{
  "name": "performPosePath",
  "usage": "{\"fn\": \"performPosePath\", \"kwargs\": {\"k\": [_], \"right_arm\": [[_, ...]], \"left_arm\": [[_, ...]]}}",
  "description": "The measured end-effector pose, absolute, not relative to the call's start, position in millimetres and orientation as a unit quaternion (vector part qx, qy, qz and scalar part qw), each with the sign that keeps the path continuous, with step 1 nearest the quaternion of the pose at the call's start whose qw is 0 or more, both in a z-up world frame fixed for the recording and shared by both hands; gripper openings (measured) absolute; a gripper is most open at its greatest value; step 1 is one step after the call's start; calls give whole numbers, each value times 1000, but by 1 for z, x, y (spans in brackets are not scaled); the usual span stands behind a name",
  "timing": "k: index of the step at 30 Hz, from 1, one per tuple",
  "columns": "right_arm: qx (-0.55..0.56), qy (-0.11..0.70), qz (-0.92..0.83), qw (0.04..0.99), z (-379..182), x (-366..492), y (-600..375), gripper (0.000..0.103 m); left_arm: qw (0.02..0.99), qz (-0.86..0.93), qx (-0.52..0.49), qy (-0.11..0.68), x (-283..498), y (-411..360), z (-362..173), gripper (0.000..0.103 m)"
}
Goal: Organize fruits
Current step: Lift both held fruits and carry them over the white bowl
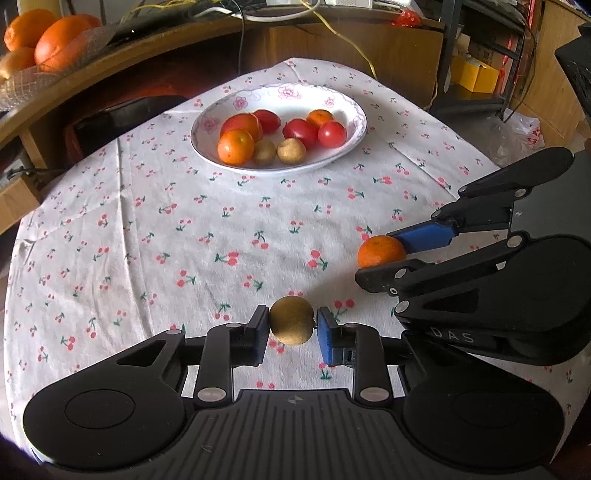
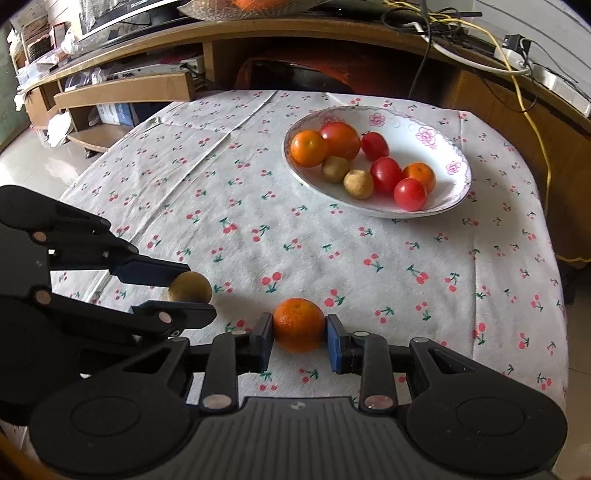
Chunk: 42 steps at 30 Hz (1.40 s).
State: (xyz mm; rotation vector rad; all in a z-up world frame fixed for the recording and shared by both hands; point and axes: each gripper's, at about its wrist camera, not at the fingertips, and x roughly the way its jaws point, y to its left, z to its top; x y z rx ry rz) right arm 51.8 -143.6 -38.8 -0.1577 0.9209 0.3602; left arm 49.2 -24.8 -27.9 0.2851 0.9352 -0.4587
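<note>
left hand-held gripper [image 1: 291, 328] low over the counter [image 1: 147, 229], blue pads closed on a small round brown-green fruit [image 1: 291, 325], dull matte skin, tiny stem nub on its right side touching the right pad. the fruit sits between the two fingertips just above or on the cloth, cannot tell which. fingers point forward toward the far plate, body roughly level.

right hand-held gripper [image 2: 299, 332] just beside it on the right, same forward pose, fingers clamped either side of a small orange [image 2: 298, 325], bright, pebbled peel, a little flattened. the orange looks to be resting on the cloth near the front edge of the counter. seen from the left wrist view, the right gripper comes in from the right side at an angle, one blue pad and one black finger bracketing the orange. the two grippers are close together, tips apart.

counter covered with a white cloth printed with small red cherries, a few creases at the far left.

farther back, a white plate [image 1: 347, 107] with pink flower rim, well apart from both grippers. in it: two small oranges, one larger orange-red fruit, three red tomatoes, two more small brown-green fruits, all clustered and touching.

behind the counter, a wooden shelf [image 1: 221, 29] with cables and a glass bowl [image 1: 22, 85] of large oranges.
</note>
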Motion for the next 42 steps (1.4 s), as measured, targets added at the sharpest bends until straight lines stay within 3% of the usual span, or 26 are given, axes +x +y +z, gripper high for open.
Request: {"fn": "performPosePath", "kwargs": {"k": [42], "right_arm": [[-45, 405, 118, 906, -18, 89, -160, 31]], "left_arm": [[883, -189, 151, 402, 87, -43, -10, 33]]}}
